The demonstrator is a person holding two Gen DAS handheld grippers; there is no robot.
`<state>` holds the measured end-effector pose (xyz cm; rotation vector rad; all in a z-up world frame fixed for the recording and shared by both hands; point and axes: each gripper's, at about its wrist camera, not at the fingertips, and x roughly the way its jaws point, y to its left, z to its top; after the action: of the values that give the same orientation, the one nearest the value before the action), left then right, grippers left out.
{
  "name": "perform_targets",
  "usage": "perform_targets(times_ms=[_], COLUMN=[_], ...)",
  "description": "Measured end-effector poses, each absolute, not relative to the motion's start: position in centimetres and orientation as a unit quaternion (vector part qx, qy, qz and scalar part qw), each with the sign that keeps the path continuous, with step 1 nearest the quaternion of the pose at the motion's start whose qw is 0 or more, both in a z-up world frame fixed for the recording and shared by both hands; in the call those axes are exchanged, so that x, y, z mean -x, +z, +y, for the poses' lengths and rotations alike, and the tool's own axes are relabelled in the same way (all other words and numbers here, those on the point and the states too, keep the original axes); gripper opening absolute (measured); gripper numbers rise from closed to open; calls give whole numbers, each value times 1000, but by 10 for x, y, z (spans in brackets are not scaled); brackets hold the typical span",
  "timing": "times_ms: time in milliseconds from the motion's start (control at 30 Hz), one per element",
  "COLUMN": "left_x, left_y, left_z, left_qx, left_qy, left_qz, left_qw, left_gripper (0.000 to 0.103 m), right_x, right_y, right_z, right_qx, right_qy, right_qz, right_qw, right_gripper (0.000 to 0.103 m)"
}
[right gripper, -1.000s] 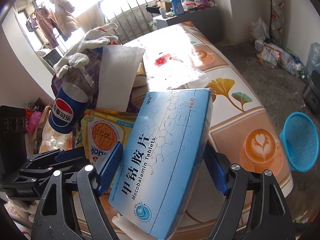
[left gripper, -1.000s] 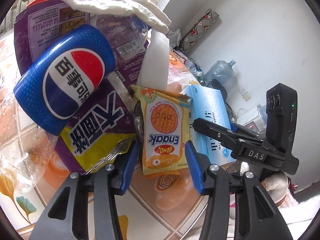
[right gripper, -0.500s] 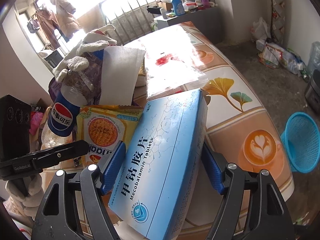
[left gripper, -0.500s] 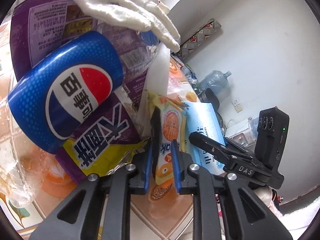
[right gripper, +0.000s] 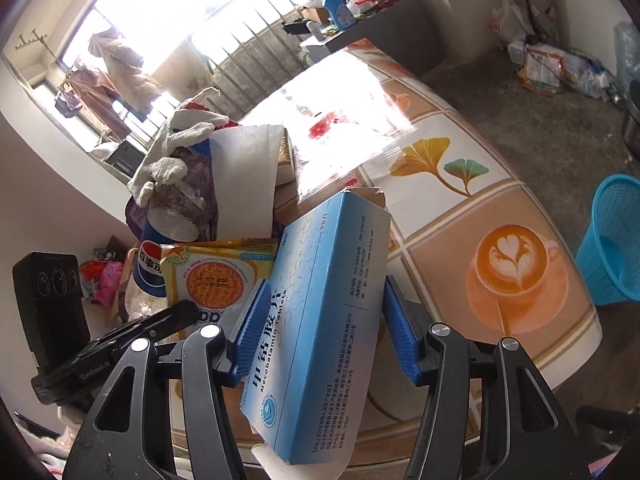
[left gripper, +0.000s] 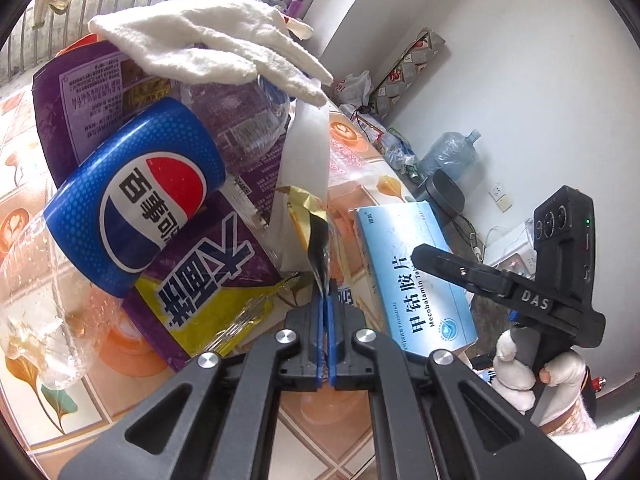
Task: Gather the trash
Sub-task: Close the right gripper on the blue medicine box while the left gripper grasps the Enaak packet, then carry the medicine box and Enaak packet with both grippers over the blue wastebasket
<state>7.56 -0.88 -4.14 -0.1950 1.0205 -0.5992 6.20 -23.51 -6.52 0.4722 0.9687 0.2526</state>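
Observation:
My left gripper [left gripper: 324,300] is shut on the lower edge of a yellow snack packet [left gripper: 310,224], which stands folded and edge-on above the blue pads. The packet's printed face [right gripper: 216,276] shows in the right wrist view. My right gripper [right gripper: 324,320] is shut on a blue medicine box [right gripper: 320,304], tilted and clear of the table; the same box [left gripper: 412,276] lies right of my left jaws. Behind lies a trash pile: a Pepsi bottle [left gripper: 136,204], a purple bag [left gripper: 208,272], a white glove [left gripper: 208,44] and a white sheet [right gripper: 244,184].
The pile sits on a patterned table [right gripper: 516,264] whose edge runs close in front of me. A blue plastic basket [right gripper: 612,240] stands on the floor to the right. Bags and a water jug [left gripper: 448,156] line the wall. A gloved hand [left gripper: 516,376] holds the right gripper.
The left jaws closed from wide open onto the snack packet, which folded edge-on and rose slightly. The right gripper tightened on the box, which tilted a little more.

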Motion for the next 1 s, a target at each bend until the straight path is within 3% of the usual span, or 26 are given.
perform_targets(times_ms=[33, 267, 567, 767, 833, 1000], left_x=[-76, -81, -69, -63, -61, -56], left_y=[-43, -55, -64, -59, -55, -35], left_z=[-11, 1, 23, 41, 44, 43], left_qx=[89, 90, 95, 105, 107, 104], left_qy=[-278, -267, -256, -254, -257, -277], left_qz=[483, 496, 490, 480, 475, 453], left_qw=[826, 821, 828, 833, 835, 841], left_gripper=[1, 1, 1, 1, 1, 1], right_x=[-61, -55, -61, -59, -56, -49], right_y=[-65, -71, -70, -75, -73, -63], right_z=[-232, -227, -189, -171, -172, -195], right_qx=[-213, -203, -116, -40, -30, -93], right_qy=[117, 90, 49, 18, 12, 30], right_qz=[463, 490, 516, 520, 517, 502], right_qw=[852, 843, 847, 853, 856, 859], right_gripper=[74, 74, 85, 84, 73, 70])
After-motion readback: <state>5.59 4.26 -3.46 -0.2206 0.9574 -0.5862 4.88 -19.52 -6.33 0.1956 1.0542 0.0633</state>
